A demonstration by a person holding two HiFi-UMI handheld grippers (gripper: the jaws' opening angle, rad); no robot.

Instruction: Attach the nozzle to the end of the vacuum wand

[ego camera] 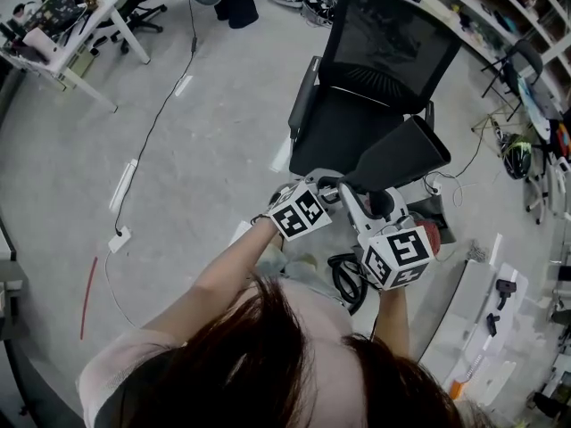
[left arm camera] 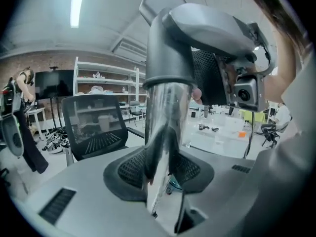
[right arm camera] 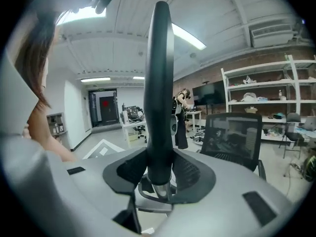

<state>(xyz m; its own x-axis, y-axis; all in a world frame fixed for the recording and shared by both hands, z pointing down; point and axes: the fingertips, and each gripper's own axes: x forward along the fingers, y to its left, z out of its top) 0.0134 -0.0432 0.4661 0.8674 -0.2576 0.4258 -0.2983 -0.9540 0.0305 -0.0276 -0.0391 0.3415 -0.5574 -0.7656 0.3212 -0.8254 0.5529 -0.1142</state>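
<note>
In the left gripper view a shiny metal vacuum wand [left arm camera: 165,112] stands upright between the pads of my left gripper [left arm camera: 160,169], which is shut on it. A grey nozzle neck [left arm camera: 197,28] caps the wand's top end. My right gripper [right arm camera: 159,174] is shut on the dark nozzle [right arm camera: 160,83], seen edge-on as a slim tall blade with a metal ring at its base. In the head view the nozzle [ego camera: 401,154] is a dark wedge just beyond both marker cubes, which sit close together in front of the person's chest.
A black mesh office chair [ego camera: 375,78] stands directly behind the nozzle. A black hose coil [ego camera: 346,279] lies below the hands. A white table [ego camera: 482,319] with small parts is at the right. A cable [ego camera: 152,123] runs across the floor at the left.
</note>
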